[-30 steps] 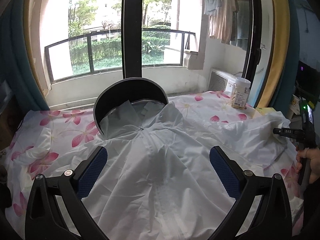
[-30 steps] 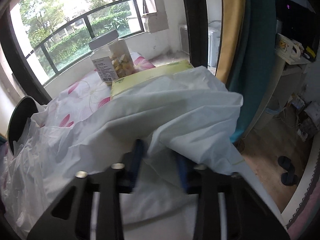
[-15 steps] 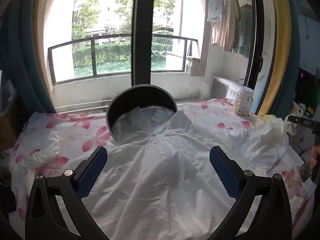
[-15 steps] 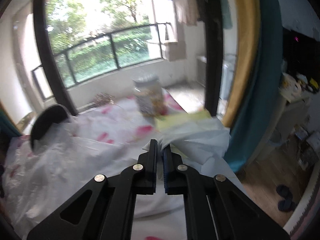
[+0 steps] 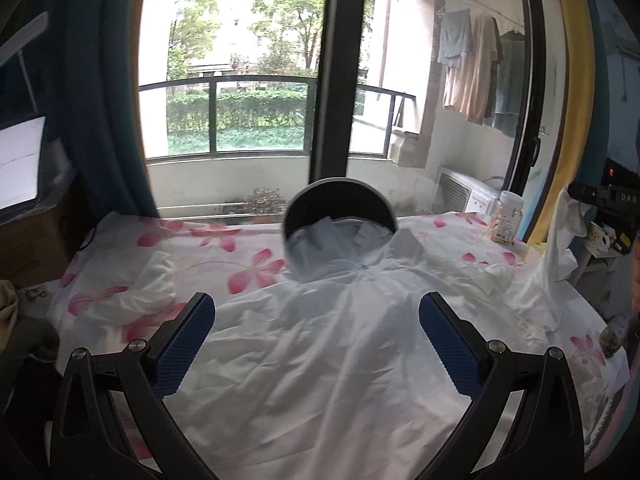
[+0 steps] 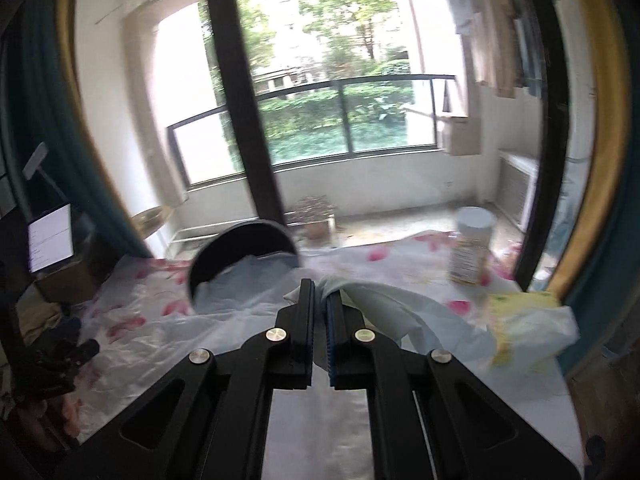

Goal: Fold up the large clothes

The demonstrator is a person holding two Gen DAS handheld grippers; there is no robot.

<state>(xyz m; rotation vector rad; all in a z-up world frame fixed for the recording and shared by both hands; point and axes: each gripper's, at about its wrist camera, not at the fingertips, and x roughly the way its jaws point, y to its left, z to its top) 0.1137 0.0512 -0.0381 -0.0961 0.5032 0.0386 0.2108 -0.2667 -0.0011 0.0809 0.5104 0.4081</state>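
A white jacket (image 5: 320, 344) lies spread front-up on a flowered sheet (image 5: 208, 248), its collar toward the window. My left gripper (image 5: 316, 324) is open and empty, held above the jacket's chest. My right gripper (image 6: 320, 292) is shut on the jacket's right sleeve (image 6: 384, 312) and holds it lifted off the bed. In the left wrist view the raised sleeve (image 5: 556, 248) hangs from the right gripper (image 5: 592, 194) at the far right edge. The other sleeve (image 5: 148, 292) lies out to the left.
A dark round chair back (image 5: 340, 208) stands behind the collar, also in the right wrist view (image 6: 240, 252). A jar (image 5: 506, 216) and a yellow box (image 6: 524, 300) sit at the bed's far right. A lit screen (image 5: 20, 160) is at left. Window behind.
My right gripper closed on the sleeve and lifted it up off the bed. My left gripper rose and drew back, staying open over the jacket.
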